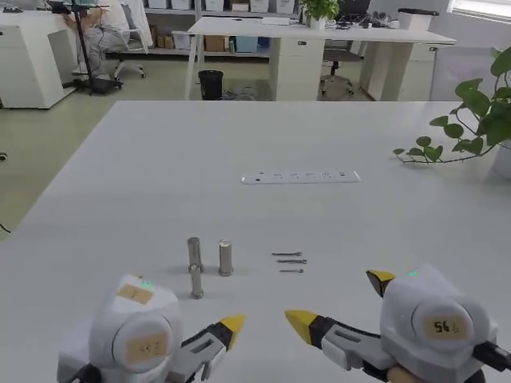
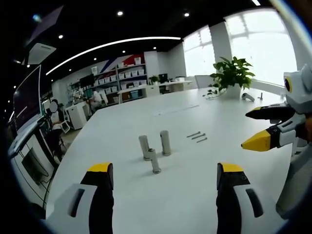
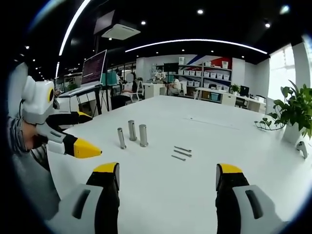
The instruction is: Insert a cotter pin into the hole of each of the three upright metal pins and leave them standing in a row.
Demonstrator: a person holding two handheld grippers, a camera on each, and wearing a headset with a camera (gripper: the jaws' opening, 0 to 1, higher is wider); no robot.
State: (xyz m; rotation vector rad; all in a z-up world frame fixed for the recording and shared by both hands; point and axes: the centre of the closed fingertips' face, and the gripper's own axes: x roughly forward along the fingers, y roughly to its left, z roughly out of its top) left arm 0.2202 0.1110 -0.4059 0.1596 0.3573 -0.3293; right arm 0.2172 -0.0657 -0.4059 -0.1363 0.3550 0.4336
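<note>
Head view shows white table [image 1: 335,231] (three metal pins [image 1: 226,258] standing), office desks [image 1: 319,32] behind.

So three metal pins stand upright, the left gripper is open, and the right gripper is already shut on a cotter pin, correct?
No. The right gripper view shows the right gripper open and empty; all three cotter pins lie on the table beside the metal pins. The pins do stand upright, and the left gripper is open.

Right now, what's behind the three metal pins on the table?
Beyond the metal pins lies bare white table, then a white power strip farther back and to the right. The pins cover only a sliver of table; nothing seems hidden there.
</note>
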